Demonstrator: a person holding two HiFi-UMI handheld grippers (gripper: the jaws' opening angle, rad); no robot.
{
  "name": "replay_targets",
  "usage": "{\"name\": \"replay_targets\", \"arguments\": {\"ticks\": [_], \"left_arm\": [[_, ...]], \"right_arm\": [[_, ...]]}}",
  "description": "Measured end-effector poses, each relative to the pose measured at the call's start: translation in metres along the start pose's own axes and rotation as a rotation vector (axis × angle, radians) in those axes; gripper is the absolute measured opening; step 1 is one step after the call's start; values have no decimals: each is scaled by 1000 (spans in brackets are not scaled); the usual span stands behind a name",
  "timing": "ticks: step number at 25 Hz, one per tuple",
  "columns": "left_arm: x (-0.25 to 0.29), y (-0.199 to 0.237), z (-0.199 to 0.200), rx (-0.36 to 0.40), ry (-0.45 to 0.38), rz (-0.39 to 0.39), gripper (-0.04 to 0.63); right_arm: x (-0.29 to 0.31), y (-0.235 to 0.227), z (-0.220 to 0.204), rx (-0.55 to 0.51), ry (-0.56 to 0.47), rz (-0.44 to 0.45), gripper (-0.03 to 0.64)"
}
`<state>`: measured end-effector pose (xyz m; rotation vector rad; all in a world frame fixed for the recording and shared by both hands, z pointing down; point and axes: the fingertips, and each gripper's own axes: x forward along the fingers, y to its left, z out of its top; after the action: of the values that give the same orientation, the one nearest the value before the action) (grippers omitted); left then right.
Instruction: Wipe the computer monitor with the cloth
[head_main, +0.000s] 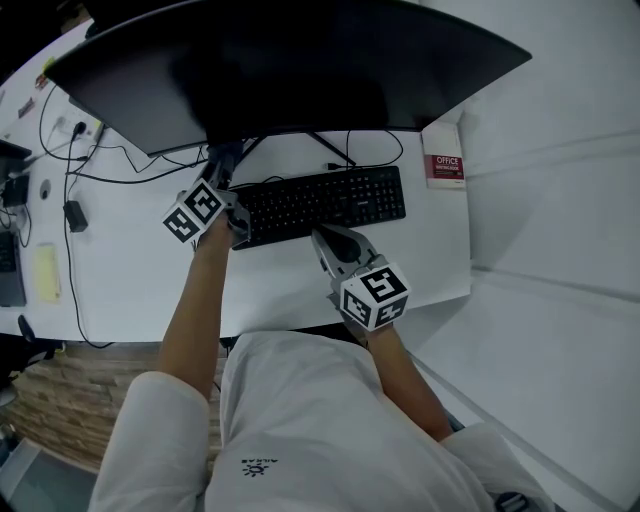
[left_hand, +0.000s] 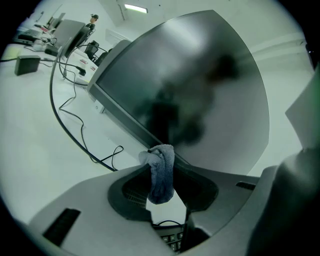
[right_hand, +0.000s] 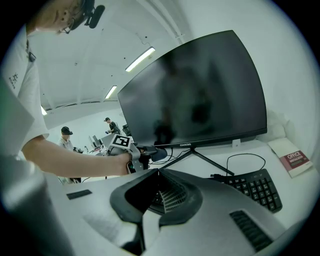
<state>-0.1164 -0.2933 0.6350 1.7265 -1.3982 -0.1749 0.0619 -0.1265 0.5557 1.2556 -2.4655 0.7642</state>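
The black curved monitor stands on its thin stand at the back of the white desk. My left gripper reaches under the screen's lower edge, left of the stand, shut on a small grey-blue cloth. The cloth sticks up between the jaws just below the monitor, close to its bottom bezel; I cannot tell if it touches. My right gripper hovers over the near edge of the black keyboard, shut with nothing in it. The right gripper view shows the monitor and the left gripper with the cloth.
A red and white box lies at the desk's right, beside the keyboard. Black cables and a power adapter trail over the left side. The desk's front edge runs close to my body. People stand far behind.
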Motion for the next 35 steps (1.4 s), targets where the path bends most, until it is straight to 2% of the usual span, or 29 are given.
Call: {"name": "replay_targets", "arguments": {"ticks": [16, 35], "left_arm": [[22, -43, -34, 13, 6, -11, 132], [66, -124, -97, 90, 122, -84, 132]], "right_arm": [[-27, -45, 0, 1, -4, 6, 20], [-70, -105, -2, 76, -67, -65, 20]]}}
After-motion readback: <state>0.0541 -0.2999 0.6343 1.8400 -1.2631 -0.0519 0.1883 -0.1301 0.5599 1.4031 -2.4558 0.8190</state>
